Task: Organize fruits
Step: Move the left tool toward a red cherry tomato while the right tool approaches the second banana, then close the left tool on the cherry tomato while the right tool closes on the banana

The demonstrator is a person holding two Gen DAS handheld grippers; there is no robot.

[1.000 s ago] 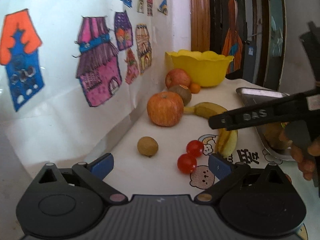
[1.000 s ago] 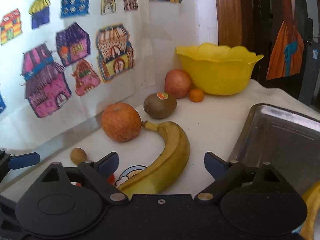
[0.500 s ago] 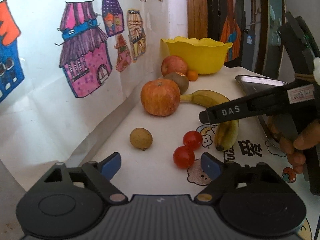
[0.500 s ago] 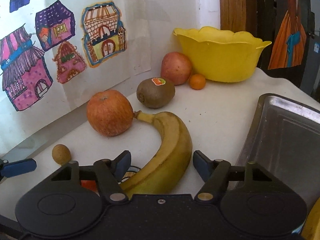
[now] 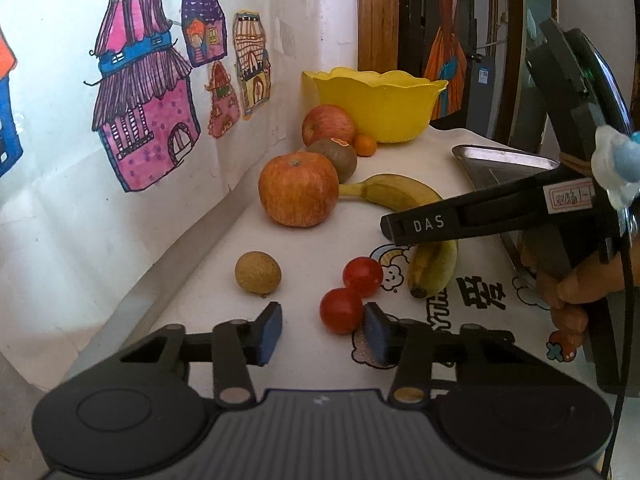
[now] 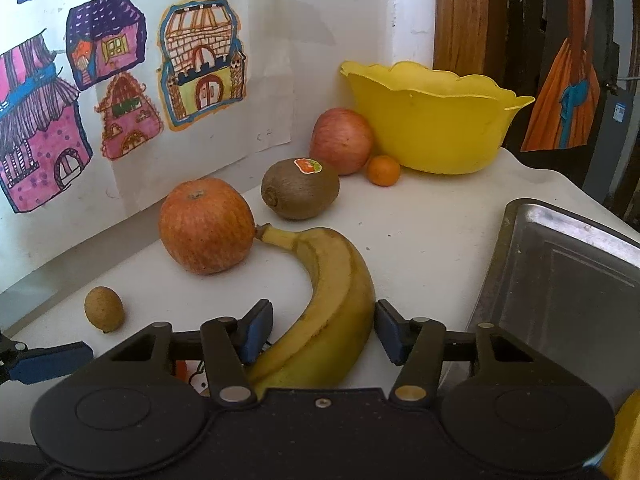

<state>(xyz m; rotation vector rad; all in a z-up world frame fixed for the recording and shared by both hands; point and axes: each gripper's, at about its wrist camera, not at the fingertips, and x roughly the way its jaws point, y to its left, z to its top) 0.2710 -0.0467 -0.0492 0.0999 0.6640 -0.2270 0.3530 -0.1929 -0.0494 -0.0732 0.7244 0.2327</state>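
Observation:
On the white table lie a banana [image 6: 328, 304], an orange-red apple [image 6: 206, 224], a kiwi [image 6: 300, 188], a red apple [image 6: 342, 140], a small orange [image 6: 383, 170], a small brown fruit [image 5: 258, 272] and two cherry tomatoes [image 5: 341, 310] [image 5: 363, 276]. My right gripper [image 6: 322, 330] is open with its pads on either side of the banana; it also shows in the left wrist view [image 5: 416, 226]. My left gripper [image 5: 322, 328] is open just in front of the nearer tomato, its right pad [image 5: 376, 332] close beside it.
A yellow bowl [image 6: 432, 120] stands at the back against the wall. A metal tray [image 6: 560, 280] lies on the right. Paper house drawings [image 5: 144, 92] hang on the wall along the left. A cartoon print [image 5: 472, 300] marks the tablecloth.
Both grippers have moved forward and down. The right gripper's pads have narrowed around the banana. The left gripper's pads have narrowed and come up to the nearer tomato.

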